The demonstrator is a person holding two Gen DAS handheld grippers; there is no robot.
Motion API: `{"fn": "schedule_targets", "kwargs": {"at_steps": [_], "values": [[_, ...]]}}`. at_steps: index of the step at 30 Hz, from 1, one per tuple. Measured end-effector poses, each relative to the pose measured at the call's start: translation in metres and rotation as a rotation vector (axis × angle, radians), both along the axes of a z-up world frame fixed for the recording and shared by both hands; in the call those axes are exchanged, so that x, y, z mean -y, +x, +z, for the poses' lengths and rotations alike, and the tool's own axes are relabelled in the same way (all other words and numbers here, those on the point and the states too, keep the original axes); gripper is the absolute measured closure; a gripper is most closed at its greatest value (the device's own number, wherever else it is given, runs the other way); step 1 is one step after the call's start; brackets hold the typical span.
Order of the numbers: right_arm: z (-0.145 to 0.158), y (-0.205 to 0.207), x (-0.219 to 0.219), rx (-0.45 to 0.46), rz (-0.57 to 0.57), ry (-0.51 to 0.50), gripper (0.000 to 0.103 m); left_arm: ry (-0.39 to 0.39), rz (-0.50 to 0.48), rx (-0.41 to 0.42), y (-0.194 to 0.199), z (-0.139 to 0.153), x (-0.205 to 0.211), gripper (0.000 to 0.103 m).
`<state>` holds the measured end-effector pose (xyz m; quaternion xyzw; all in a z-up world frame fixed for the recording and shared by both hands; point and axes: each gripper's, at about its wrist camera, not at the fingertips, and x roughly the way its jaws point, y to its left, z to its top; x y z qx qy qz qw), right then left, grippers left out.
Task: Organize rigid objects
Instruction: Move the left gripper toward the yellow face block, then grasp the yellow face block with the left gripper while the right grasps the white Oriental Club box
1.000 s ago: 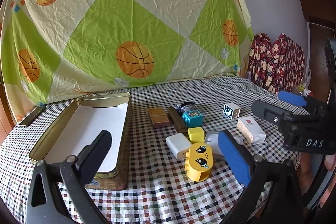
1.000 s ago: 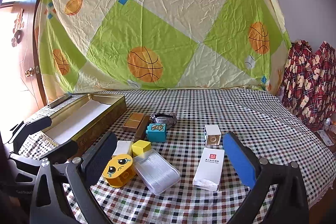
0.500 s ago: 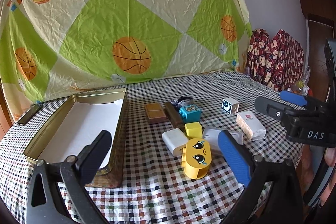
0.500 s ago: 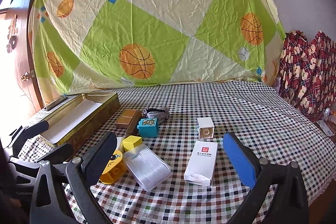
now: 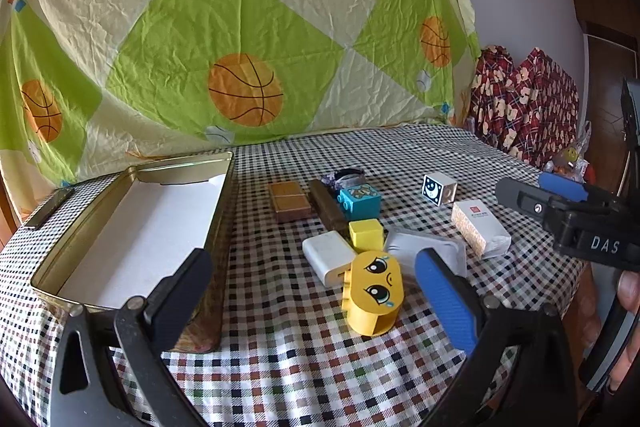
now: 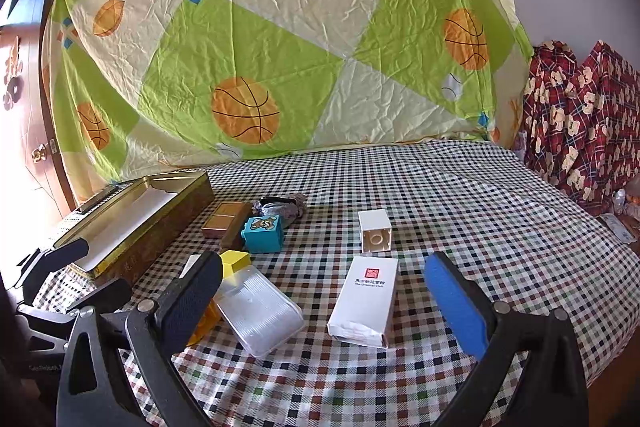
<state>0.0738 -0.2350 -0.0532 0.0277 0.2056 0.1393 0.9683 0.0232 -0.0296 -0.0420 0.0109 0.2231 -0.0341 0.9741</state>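
An open gold tin with a white bottom lies at the left of the checked table. To its right lies a cluster: a yellow face block, a white block, a small yellow cube, a teal block, two brown bars, a clear plastic case, a white carton and a white cube. My left gripper is open just in front of the face block. My right gripper is open, with the case and carton lying between its fingers.
A basketball-print sheet hangs behind the table. Red patterned cloth is at the right edge. A dark flat object lies beyond the tin at far left. A door stands at left. Bare checked cloth spreads at the far right.
Both grippers have moved forward and lower toward the cluster, so the objects look nearer. Nothing has been picked up and both stay open.
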Motion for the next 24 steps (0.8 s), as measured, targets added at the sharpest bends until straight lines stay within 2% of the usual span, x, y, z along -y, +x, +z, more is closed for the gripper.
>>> {"fn": "schedule_targets", "kwargs": {"at_steps": [15, 17, 21, 23, 24], "values": [[-0.016, 0.02, 0.032, -0.045, -0.08, 0.047, 0.001, 0.024, -0.037, -0.028, 0.007, -0.009, 0.012, 0.002], [-0.019, 0.022, 0.033, -0.05, -0.072, 0.051, 0.001, 0.027, -0.047, -0.033, 0.008, -0.011, 0.014, 0.007], [-0.024, 0.028, 0.031, -0.074, -0.037, 0.044, 0.017, 0.03, -0.077, -0.06, 0.012, -0.017, 0.019, 0.018], [-0.027, 0.031, 0.029, -0.084, -0.029, 0.038, 0.02, 0.025, -0.095, -0.082, 0.015, -0.021, 0.022, 0.026], [-0.028, 0.033, 0.029, -0.09, -0.027, 0.038, 0.021, 0.02, -0.104, -0.092, 0.017, -0.022, 0.023, 0.027]]}}
